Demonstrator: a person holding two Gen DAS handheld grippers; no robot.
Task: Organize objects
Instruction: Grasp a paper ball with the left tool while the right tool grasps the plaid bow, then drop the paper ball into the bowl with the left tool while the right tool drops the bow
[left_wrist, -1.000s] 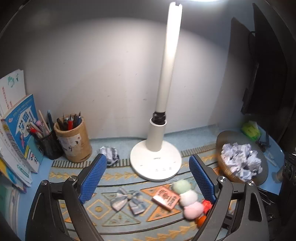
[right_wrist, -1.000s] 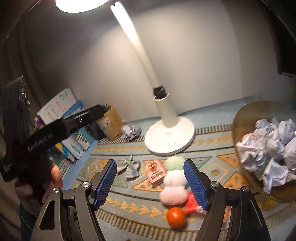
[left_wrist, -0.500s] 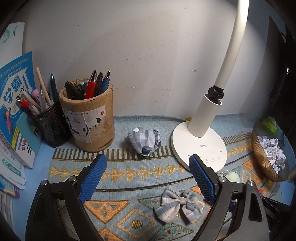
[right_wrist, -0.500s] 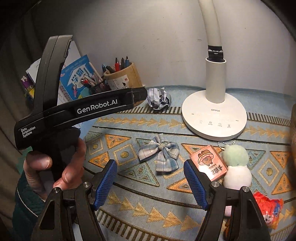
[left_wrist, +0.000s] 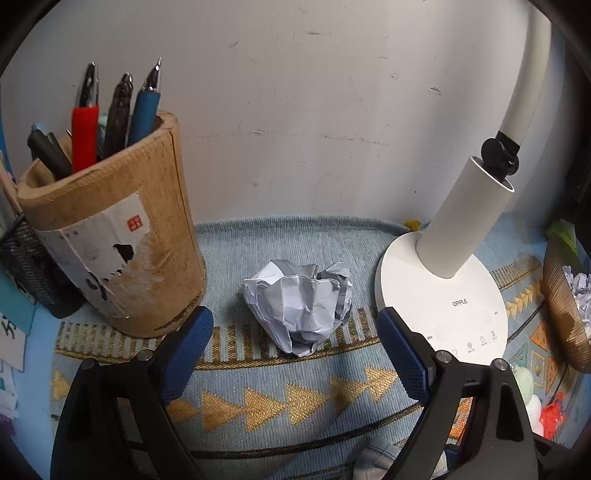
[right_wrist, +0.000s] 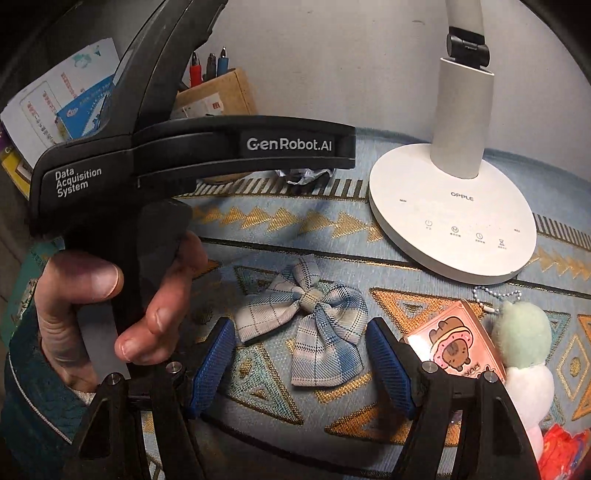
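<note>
Your wide-apart left gripper (left_wrist: 295, 350) frames the crumpled white paper ball (left_wrist: 299, 304): light, springy, so pinch its middle.

Black tongs (right_wrist: 301, 363) carry blue textured pads, silver screws, white "GenRobot.AI" lettering; dark teal sleeve.

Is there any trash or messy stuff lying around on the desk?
Yes. A crumpled paper ball lies loose on the mat between the pen holder and the lamp base, while other paper wads sit in the basket at right.
</note>
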